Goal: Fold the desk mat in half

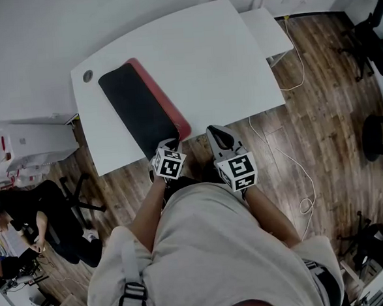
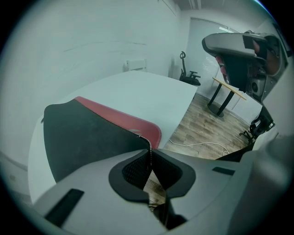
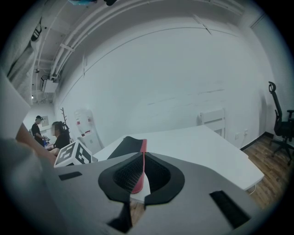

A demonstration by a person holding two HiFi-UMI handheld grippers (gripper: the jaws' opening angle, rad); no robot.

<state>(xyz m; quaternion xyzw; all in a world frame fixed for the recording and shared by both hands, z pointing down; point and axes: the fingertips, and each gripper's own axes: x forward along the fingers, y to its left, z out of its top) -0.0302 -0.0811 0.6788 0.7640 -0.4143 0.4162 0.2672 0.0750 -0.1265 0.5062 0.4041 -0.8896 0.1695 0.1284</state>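
— What's around you?
— Wood floor (image 1: pixel 319 107) on every side; on it stands the white table (image 1: pixel 224 62), and I am at its near edge.

— Where is the desk mat?
— The desk mat (image 1: pixel 136 104) lies on the left part of the table; it runs slantwise from near the far left corner down almost to the near edge; the black face is up, and a red strip (image 1: pixel 163 95) shows along its right long side, so it lies doubled, black over red.

— And your grippers?
— My left gripper (image 2: pixel 149 149) is at the mat's near end, pointing steeply down; its jaws are clenched on the stitched edge of the black layer. My right gripper (image 3: pixel 144 158) hangs at the table's near edge, just beside the mat's near right corner and apart from it; its jaws are drawn together with nothing pinched between them; it looks along the red strip.

— Anything smaller?
— A round cable hole (image 1: pixel 87 76) in the table's far left corner, just beside the mat's far end.
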